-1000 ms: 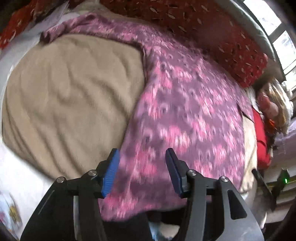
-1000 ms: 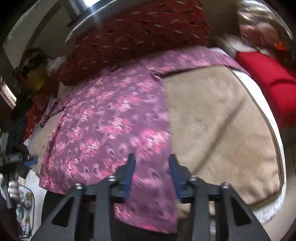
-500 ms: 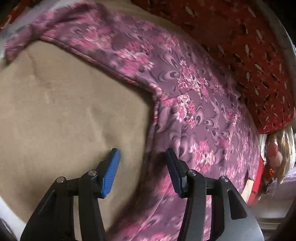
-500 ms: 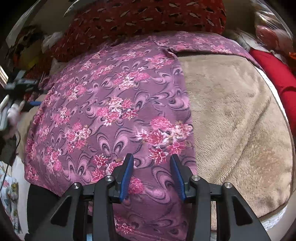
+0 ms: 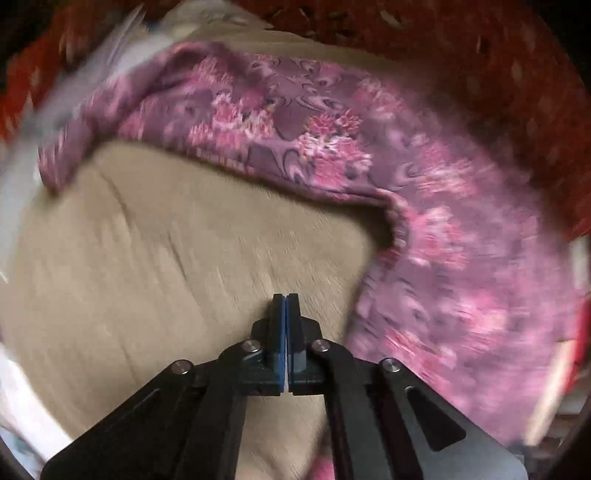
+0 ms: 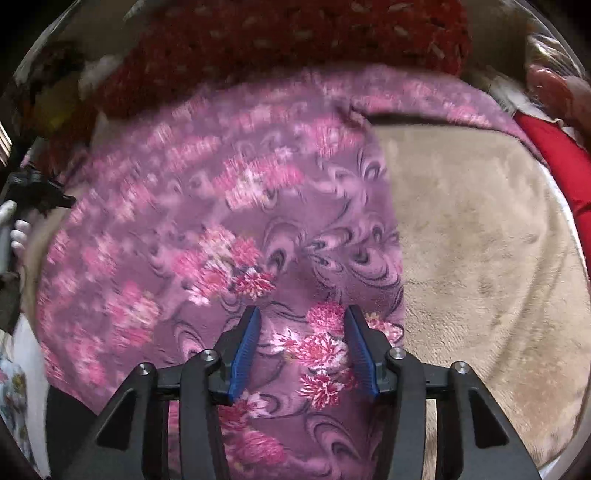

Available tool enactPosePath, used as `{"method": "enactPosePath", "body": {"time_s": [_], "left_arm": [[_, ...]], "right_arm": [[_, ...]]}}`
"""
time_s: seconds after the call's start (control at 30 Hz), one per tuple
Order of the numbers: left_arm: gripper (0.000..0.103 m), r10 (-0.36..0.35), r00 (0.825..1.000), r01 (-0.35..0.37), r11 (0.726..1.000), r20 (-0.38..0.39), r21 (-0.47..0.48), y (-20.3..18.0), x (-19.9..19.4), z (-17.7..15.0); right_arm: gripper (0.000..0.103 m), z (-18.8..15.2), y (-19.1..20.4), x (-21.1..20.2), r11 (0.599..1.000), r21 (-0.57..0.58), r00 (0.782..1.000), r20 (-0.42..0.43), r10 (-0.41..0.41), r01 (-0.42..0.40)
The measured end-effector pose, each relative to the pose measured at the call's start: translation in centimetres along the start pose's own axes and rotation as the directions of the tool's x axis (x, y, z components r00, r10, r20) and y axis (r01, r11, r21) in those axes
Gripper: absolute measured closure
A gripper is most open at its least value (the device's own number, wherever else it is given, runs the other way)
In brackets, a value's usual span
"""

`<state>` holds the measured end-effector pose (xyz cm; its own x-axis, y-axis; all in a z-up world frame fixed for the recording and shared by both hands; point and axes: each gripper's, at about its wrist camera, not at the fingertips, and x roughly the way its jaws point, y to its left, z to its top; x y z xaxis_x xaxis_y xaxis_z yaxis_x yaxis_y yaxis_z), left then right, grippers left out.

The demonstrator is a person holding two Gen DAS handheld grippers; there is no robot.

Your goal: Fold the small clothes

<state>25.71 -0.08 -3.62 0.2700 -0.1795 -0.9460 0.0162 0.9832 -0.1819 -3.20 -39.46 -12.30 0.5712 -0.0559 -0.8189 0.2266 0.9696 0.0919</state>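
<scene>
While the purple garment of soft fabric printed with pink flowers (image 6: pixel 236 236) lay spread flat on the beige plush blanket (image 6: pixel 480 258), both tools were poised low over it, and no fold had yet been made.

Item, garment: body running down the left half of the right wrist view; one sleeve (image 5: pixel 229 110) stretched sideways across the top of the left wrist view, its end near pale cloth at the blanket's far edge. Behind it, a dark red patterned cushion (image 6: pixel 295 33).

Item, left gripper (image 5: pixel 284 306): jaws pressed flat together, blue pads meeting, nothing between them; tip over bare blanket, just beside the garment's side edge and below the armpit corner. Whether it touched the blanket could not be told.

Item, right gripper (image 6: pixel 301 345): jaws parted and opening, a flower cluster of the fabric visible between them, pads not pressing on it; placed near the garment's right side edge, toward the hem.

Handling note, by judgement: the step appeared to be taking hold for a first lengthwise fold. The left jaws would need reopening and shifting onto the cloth edge. Each grip should catch the garment only, not the plush beneath; both hands should lift evenly, since the thin fabric would likely sag and wrinkle.
</scene>
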Motion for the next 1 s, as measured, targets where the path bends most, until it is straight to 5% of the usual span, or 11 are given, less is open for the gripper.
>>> {"method": "enactPosePath", "body": {"time_s": [0.07,0.17,0.23,0.33,0.4,0.57,0.7,0.87,1.0], "left_arm": [[0.103,-0.126,0.991,0.125,0.992,0.049,0.009,-0.1,-2.4,-1.6],[0.088,-0.188,0.978,0.177,0.977,0.093,0.118,-2.5,-4.6,-5.1],[0.073,-0.178,0.98,0.161,0.971,0.088,0.176,-4.6,-4.0,-7.7],[0.073,-0.1,0.995,0.097,0.963,0.001,0.253,-7.1,-0.7,-10.3],[0.071,-0.045,0.997,0.025,0.958,0.062,0.287,-8.1,-0.4,-11.4],[0.059,-0.031,0.999,0.021,0.954,0.028,0.298,-8.8,-0.8,-11.2],[0.055,-0.038,0.999,0.032,0.96,0.018,0.279,-8.5,-0.7,-10.8],[0.041,-0.04,0.999,0.03,0.96,0.03,0.277,-8.5,-1.0,-12.1],[0.04,-0.032,0.999,0.024,0.962,0.022,0.27,-9.8,-1.1,-11.6]], "right_arm": [[0.054,0.6,0.3,-1.2,1.0,-0.011,0.999,0.042,0.01,-0.01],[0.053,0.9,0.1,-1.8,0.999,0.013,0.996,0.088,0.032,-0.033],[0.053,0.5,0.0,0.3,1.0,0.023,1.0,0.023,0.016,-0.017],[0.052,0.3,0.4,0.7,1.0,-0.011,1.0,0.02,0.004,-0.004],[0.052,1.0,-0.5,0.0,0.998,0.029,0.998,0.015,0.06,-0.06],[0.05,3.6,-11.0,-3.5,0.947,0.307,0.988,0.145,0.046,-0.09],[0.045,4.4,-24.2,-5.2,0.763,0.636,0.969,0.239,-0.056,-0.113],[0.039,5.1,-34.2,-3.2,0.517,0.829,0.95,0.3,-0.09,-0.213],[0.037,7.0,-37.4,0.8,0.428,0.871,0.957,0.286,-0.045,-0.24]]}}
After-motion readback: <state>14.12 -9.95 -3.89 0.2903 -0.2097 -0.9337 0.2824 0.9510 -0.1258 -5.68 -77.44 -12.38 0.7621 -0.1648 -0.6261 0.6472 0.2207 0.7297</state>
